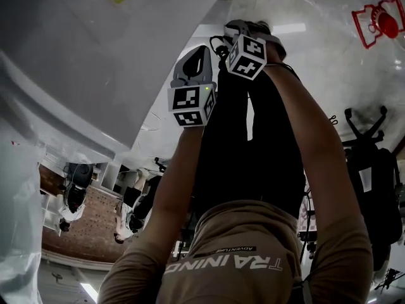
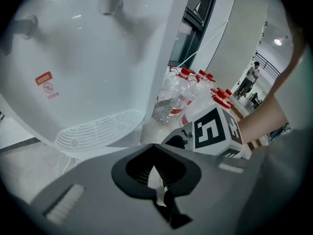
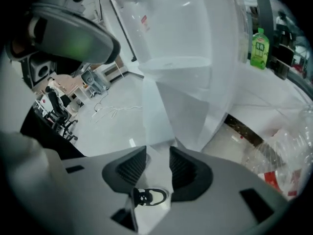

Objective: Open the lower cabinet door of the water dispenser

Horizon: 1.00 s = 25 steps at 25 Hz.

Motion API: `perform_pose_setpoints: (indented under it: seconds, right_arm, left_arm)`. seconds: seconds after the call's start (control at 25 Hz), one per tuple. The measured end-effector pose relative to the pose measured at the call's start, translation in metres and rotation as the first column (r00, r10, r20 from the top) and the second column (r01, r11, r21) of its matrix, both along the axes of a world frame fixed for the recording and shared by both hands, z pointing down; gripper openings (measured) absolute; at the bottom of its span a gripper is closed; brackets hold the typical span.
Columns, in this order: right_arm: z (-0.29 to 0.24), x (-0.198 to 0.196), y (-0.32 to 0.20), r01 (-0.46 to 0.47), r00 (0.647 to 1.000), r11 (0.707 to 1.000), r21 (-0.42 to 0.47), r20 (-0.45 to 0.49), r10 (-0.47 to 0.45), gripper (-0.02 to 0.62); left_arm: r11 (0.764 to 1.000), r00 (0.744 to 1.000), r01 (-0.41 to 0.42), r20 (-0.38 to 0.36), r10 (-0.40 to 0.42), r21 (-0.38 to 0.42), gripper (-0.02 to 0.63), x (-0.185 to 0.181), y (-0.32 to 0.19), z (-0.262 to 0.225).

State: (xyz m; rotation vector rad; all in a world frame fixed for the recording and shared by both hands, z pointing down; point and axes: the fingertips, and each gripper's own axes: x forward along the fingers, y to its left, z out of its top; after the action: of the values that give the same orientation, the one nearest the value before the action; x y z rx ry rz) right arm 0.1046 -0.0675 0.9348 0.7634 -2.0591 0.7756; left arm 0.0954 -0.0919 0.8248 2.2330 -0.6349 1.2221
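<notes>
One glossy white water dispenser (image 2: 88, 67), rounded plastic with a slotted drip grille (image 2: 98, 131), fills the left gripper view. Its flat lower cabinet door (image 3: 188, 111) stands just ahead of the right gripper (image 3: 157, 163), whose ridged jaws are spread, with the panel's edge running toward their gap. The left gripper (image 2: 157, 173) has its jaws almost pressed together, holding nothing. Crinkled clear bottles (image 2: 178, 94) with red caps stand beside the dispenser.

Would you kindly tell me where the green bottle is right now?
In the right gripper view, the green bottle stands at the upper right, just to the right of the white water dispenser.
</notes>
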Motion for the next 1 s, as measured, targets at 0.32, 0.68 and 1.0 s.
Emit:
perform_pose_setpoints:
  seconds: [0.32, 0.68, 1.0]
  right_arm:
    - [-0.006, 0.003, -0.019, 0.173, 0.979, 0.980, 0.095, -0.129, -0.160, 0.195]
    - [-0.004, -0.010, -0.014, 0.237, 0.965, 0.968, 0.086, -0.132, -0.224, 0.178]
    - [-0.002, -0.023, 0.001, 0.181, 0.979, 0.981, 0.066, -0.108, -0.173, 0.179]
  left_arm:
    - [0.999, 0.999, 0.033, -0.002, -0.033, -0.005, -0.008, -0.004, 0.007, -0.003]
    - [0.995, 0.995, 0.101, -0.020, -0.101, 0.002, -0.008, -0.014, 0.017, -0.010]
    - [0.988, 0.986, 0.155, -0.052, -0.156, -0.020, -0.008, -0.031, 0.030, -0.011]
